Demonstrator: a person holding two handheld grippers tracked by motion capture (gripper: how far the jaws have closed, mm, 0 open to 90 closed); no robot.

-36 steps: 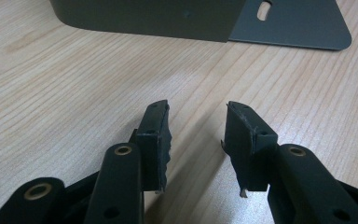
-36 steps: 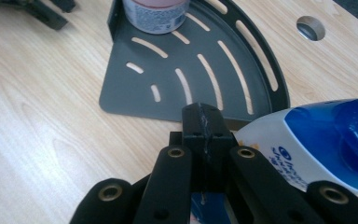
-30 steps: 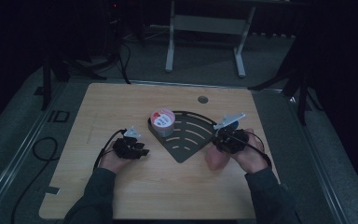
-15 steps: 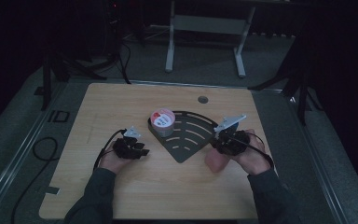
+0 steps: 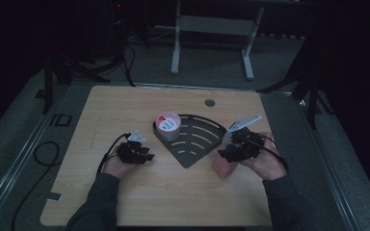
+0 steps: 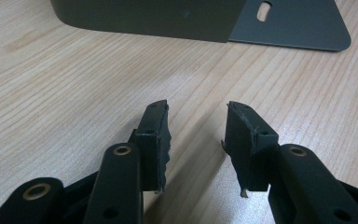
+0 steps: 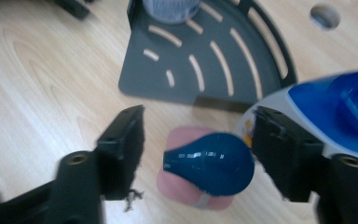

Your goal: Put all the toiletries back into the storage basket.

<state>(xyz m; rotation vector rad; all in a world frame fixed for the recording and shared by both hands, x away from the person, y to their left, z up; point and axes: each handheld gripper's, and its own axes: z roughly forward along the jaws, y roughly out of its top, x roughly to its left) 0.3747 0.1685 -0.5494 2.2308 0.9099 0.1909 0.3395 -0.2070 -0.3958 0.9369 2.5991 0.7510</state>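
The right hand-held gripper (image 7: 198, 154) stood with its jaws apart on either side of a pink bottle (image 7: 193, 179) with a dark blue cap (image 7: 209, 163), and those jaws had just been opening; the bottle stood between them with a gap at each pad, so nothing was pressed. From the high view the pink bottle (image 5: 223, 166) stood on the desk (image 5: 125, 103) just off the near right edge of the dark fan-shaped rack (image 5: 195, 139), with the right hand-held gripper (image 5: 231, 150) directly over it. A white bottle with a blue top (image 7: 335, 109) showed close behind the right-hand pad.

The step in hand looked like setting the pink bottle down and letting go. To do it well, the jaws probably needed to spread evenly so neither pad dragged the cap sideways, then lift straight up and clear before any sideways move. The white bottle close by was the likely thing to knock, so backing off away from it seemed wise.

The left hand-held gripper (image 6: 196, 140) rested low over bare desk with its jaws partly apart and empty, the rack's edge (image 6: 168, 18) ahead of it. A round tub with a red and white lid (image 5: 167, 125) sat in the rack's back corner, well away from the release.
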